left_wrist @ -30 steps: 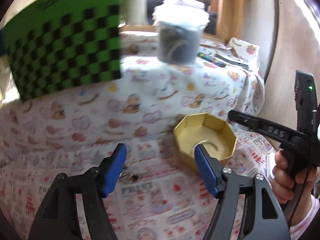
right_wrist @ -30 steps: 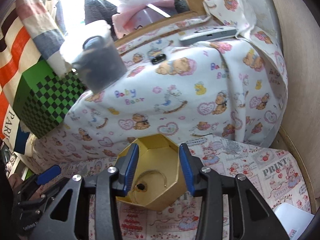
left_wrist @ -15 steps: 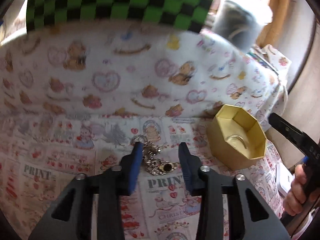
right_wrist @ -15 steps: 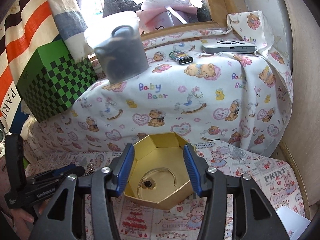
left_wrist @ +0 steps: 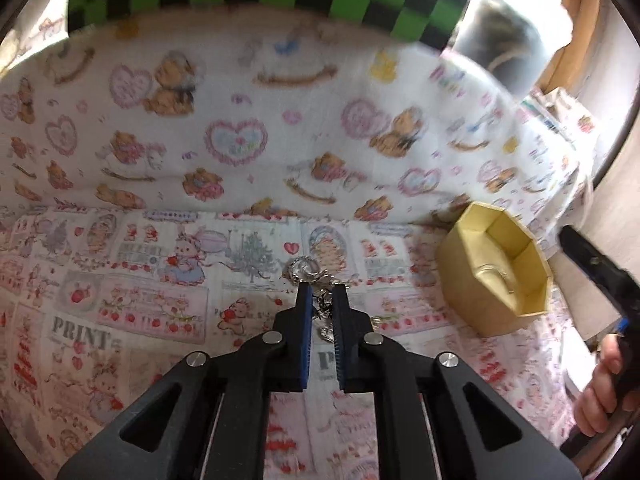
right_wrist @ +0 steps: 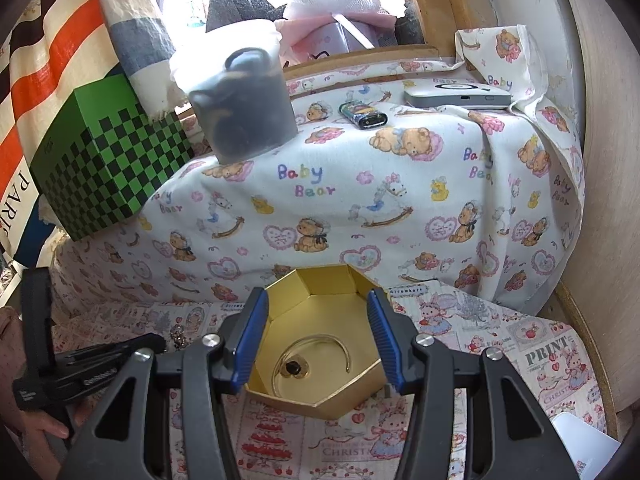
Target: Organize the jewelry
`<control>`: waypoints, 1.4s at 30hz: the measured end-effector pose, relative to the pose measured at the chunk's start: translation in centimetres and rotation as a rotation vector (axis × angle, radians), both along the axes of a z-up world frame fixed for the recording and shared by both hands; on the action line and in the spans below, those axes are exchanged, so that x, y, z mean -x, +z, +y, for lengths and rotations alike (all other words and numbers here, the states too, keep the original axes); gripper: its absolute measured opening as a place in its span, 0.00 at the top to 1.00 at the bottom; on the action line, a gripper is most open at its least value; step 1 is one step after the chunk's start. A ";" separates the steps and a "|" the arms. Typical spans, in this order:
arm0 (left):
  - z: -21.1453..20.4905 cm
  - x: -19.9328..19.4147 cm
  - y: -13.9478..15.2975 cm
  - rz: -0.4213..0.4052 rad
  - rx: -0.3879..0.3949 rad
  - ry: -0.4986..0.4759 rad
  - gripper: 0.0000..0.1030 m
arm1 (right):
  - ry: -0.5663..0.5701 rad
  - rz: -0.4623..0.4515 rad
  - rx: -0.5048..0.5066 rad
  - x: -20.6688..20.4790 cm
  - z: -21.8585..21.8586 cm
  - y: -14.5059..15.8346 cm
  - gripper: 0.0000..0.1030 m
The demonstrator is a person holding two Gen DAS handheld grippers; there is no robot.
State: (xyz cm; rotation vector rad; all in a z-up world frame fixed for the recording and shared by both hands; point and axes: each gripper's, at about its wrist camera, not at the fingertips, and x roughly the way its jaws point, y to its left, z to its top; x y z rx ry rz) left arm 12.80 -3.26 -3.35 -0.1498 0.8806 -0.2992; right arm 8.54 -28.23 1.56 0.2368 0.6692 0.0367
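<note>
Between the blue pads of the left gripper [left_wrist: 321, 294], low on the printed cloth [left_wrist: 132, 304], lies a silver chain [left_wrist: 320, 308]; the jaws have come together on it, and a loop of it pokes out past the fingertips. On the right, a little farther off, sits the gold box [left_wrist: 496, 280], open-topped and many-sided. From the right wrist view, the right gripper [right_wrist: 316, 338] hangs over this box with its jaws apart, one pad just at each side wall; whether they touch the walls I cannot tell. Inside the box [right_wrist: 320, 292] rest a thin gold bangle [right_wrist: 344, 350] and a small dark-stoned ring [right_wrist: 293, 368]. Behind, the bear-print cloth [right_wrist: 400, 184] rises over a ledge carrying a grey tub [right_wrist: 244, 112], a lighter [right_wrist: 364, 115], a flat white device [right_wrist: 458, 95], and a green checkered box [right_wrist: 108, 160] on the left.
</note>
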 end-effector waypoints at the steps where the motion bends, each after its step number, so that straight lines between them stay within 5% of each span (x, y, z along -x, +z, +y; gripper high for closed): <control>1: 0.2 0.6 0.6 -0.014 0.008 0.001 0.92 | 0.003 -0.006 -0.002 0.1 0.0 0.1 0.53; 7: 1.2 3.6 4.1 -0.108 -0.023 0.053 0.92 | 0.042 -0.030 -0.017 0.7 0.8 0.7 0.53; 15: 4.6 3.9 5.4 -0.122 -0.008 0.152 0.92 | 0.174 -0.043 -0.012 1.5 4.2 1.2 0.53; 19: 5.0 3.7 4.9 -0.106 -0.006 0.169 0.92 | 0.293 0.010 -0.080 1.6 5.9 1.0 0.74; 23: 5.4 3.3 4.2 -0.100 -0.050 0.207 0.92 | 0.364 0.054 -0.094 1.3 8.5 0.4 0.80; 30: 5.9 2.8 3.4 -0.080 -0.071 0.225 0.92 | 0.347 0.219 -0.059 -1.8 12.6 -2.2 0.81; 42: 7.0 2.7 3.3 -0.061 -0.100 0.270 0.92 | 0.303 0.313 0.076 -4.3 15.6 -5.0 0.81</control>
